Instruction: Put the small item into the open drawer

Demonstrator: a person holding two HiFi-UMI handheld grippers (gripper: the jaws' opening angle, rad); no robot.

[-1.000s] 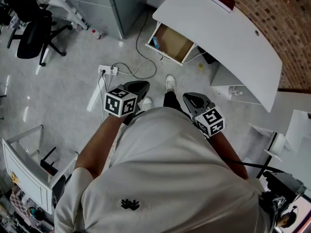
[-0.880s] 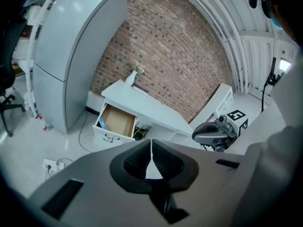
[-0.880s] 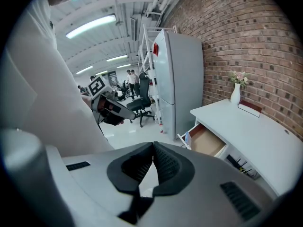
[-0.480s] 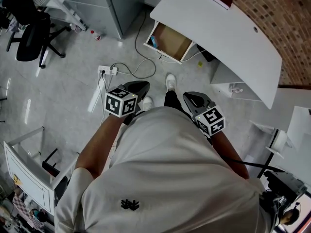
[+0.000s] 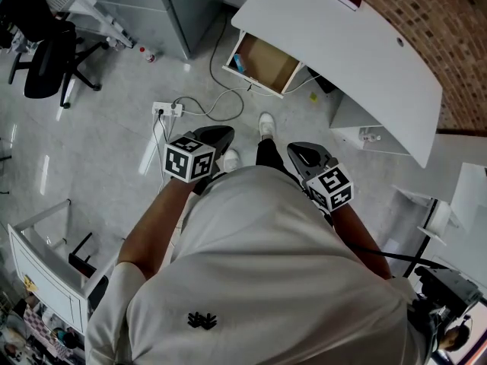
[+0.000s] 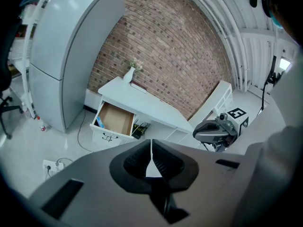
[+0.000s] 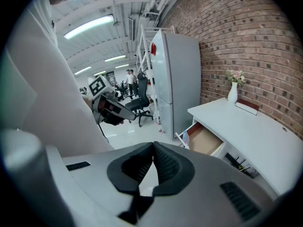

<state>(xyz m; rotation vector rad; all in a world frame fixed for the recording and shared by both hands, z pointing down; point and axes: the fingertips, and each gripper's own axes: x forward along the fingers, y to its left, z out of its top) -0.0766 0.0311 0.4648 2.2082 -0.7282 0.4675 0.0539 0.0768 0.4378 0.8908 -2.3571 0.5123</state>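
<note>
The open drawer (image 5: 262,63) juts from the left end of a white desk (image 5: 342,44). Its wooden inside is bare but for a small blue item (image 5: 239,61) at its left end. I stand some steps back from it on the grey floor. Held at waist height, my left gripper (image 5: 222,135) and my right gripper (image 5: 300,152) both point toward the desk. The left gripper (image 6: 151,143) has its pads pressed together with nothing between them. The right gripper (image 7: 152,146) is likewise shut and empty. No loose small item shows in either grip.
A power strip (image 5: 169,110) and cables lie on the floor between me and the drawer. A grey cabinet (image 5: 171,6) stands left of the desk, with an office chair (image 5: 46,48) farther left. A vase (image 6: 130,74) and a book (image 7: 247,106) sit on the desk.
The desk and drawer have drifted slightly up and left in the head view. Both grippers keep their place at my waist, still shut.
</note>
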